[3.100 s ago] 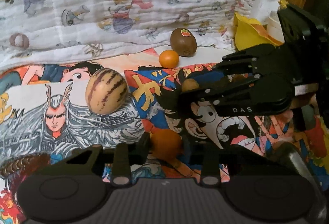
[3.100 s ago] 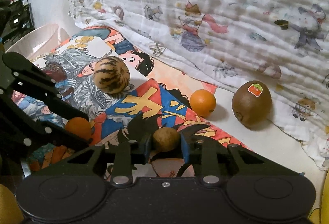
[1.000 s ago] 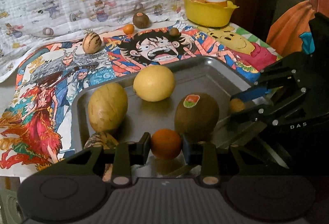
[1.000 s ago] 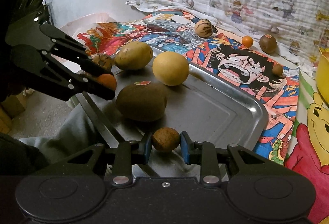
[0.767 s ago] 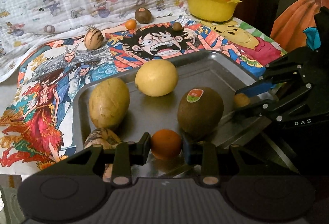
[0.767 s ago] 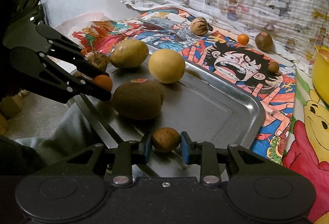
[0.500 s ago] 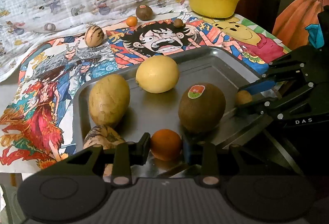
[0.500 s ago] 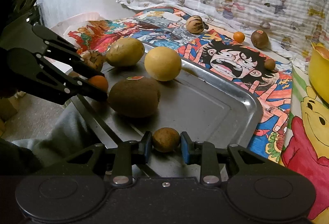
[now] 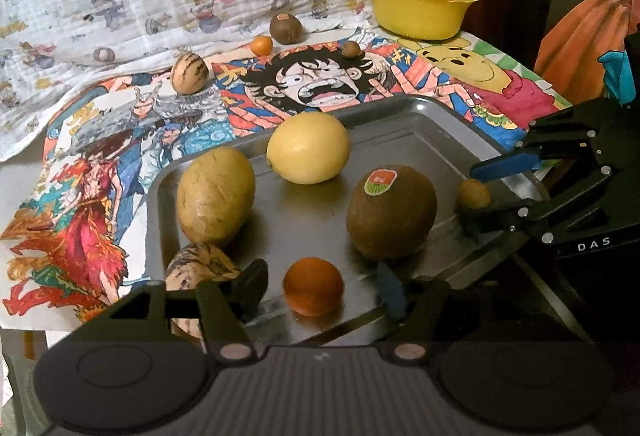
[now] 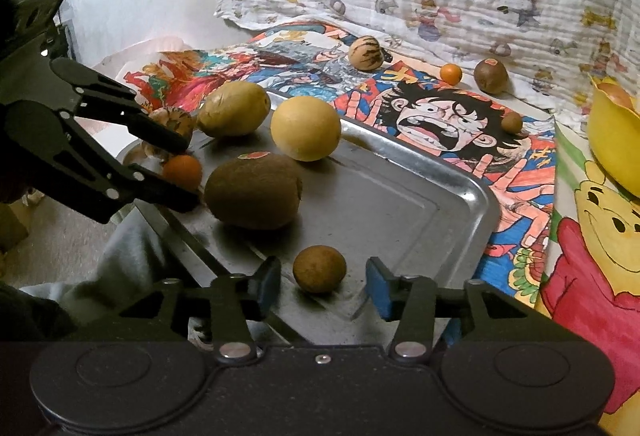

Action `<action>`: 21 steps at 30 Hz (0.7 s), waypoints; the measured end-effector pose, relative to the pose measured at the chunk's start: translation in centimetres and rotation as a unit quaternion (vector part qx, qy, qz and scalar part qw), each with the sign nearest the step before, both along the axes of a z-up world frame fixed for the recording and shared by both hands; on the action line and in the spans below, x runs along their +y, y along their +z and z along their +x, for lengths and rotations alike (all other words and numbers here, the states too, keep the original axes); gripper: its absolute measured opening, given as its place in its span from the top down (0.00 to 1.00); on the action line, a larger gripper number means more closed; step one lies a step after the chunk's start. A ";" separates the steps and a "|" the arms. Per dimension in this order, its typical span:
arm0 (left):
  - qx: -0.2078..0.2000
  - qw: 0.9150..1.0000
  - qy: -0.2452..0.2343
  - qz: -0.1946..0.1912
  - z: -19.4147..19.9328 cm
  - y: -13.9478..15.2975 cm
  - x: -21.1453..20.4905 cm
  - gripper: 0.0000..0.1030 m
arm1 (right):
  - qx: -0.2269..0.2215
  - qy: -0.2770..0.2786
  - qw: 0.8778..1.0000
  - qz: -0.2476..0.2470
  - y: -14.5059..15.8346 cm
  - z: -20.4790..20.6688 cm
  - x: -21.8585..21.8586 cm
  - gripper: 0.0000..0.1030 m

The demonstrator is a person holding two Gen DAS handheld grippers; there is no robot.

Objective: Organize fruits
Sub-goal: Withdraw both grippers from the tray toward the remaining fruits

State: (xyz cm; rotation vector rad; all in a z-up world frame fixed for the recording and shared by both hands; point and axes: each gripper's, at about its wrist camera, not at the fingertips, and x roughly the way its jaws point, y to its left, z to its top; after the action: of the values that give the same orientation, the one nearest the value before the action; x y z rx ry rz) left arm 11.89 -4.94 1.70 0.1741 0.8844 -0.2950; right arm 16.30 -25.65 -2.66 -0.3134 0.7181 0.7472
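A metal tray (image 9: pixel 448 140) (image 10: pixel 432 196) holds a yellow lemon (image 9: pixel 308 147), a tan oval fruit (image 9: pixel 216 195), a large kiwi (image 9: pixel 391 211) and a striped fruit (image 9: pixel 200 268). My left gripper (image 9: pixel 318 286) hovers at the tray's near edge, its jaws opening; a small orange (image 9: pixel 313 291) rests on the tray between them, clear of both pads. My right gripper (image 10: pixel 322 286) has its jaws opening too, around a small brown round fruit (image 10: pixel 319 269) that sits on the tray untouched.
On the cartoon-printed cloth (image 9: pixel 304 84) beyond the tray lie a striped fruit (image 9: pixel 189 73), a tiny orange (image 9: pixel 262 45), a kiwi (image 9: pixel 285 28) and a small brown fruit (image 9: pixel 351 49). A yellow bowl (image 9: pixel 418 12) with a white cup stands at the back right.
Both grippers have gone from shut on their fruits to open. The small orange and the small brown fruit now rest on the tray. Neither hand has shifted noticeably.
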 end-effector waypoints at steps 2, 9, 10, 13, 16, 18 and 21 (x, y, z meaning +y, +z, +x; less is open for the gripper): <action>-0.004 1.000 0.004 0.002 -0.3 0.4 0.0 0.26 | -0.009 -0.003 1.000 0.000 0.3 -0.2 -0.2 0.41; -0.046 0.998 0.020 0.022 -2.1 2.3 -0.4 0.04 | -0.027 -0.016 0.999 0.011 1.9 -0.9 -1.1 0.15; -0.050 0.998 0.027 0.022 -2.3 2.5 -0.2 0.04 | -0.028 -0.020 0.999 0.015 2.1 -1.0 -1.2 0.10; -0.052 0.998 0.042 0.020 -2.7 2.9 0.2 0.03 | -0.029 -0.036 0.999 0.026 2.8 -1.2 -1.6 0.01; -0.056 0.996 0.065 0.016 -3.1 3.3 0.8 0.02 | -0.031 -0.056 0.998 0.028 3.1 -1.3 -1.8 0.01; -0.056 0.995 0.079 0.009 -3.4 3.5 1.3 0.02 | -0.033 -0.068 0.997 0.027 3.2 -1.4 -1.8 0.01; -0.053 0.994 0.098 -0.015 -3.8 3.8 2.1 0.02 | -0.047 -0.090 0.995 0.019 3.1 -1.4 -1.7 0.01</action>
State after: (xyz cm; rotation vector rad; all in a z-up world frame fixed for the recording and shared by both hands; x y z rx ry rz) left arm 8.13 -2.79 5.46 0.0726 0.7851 -0.1146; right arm 14.93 -27.35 0.41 -0.2450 0.6338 0.5712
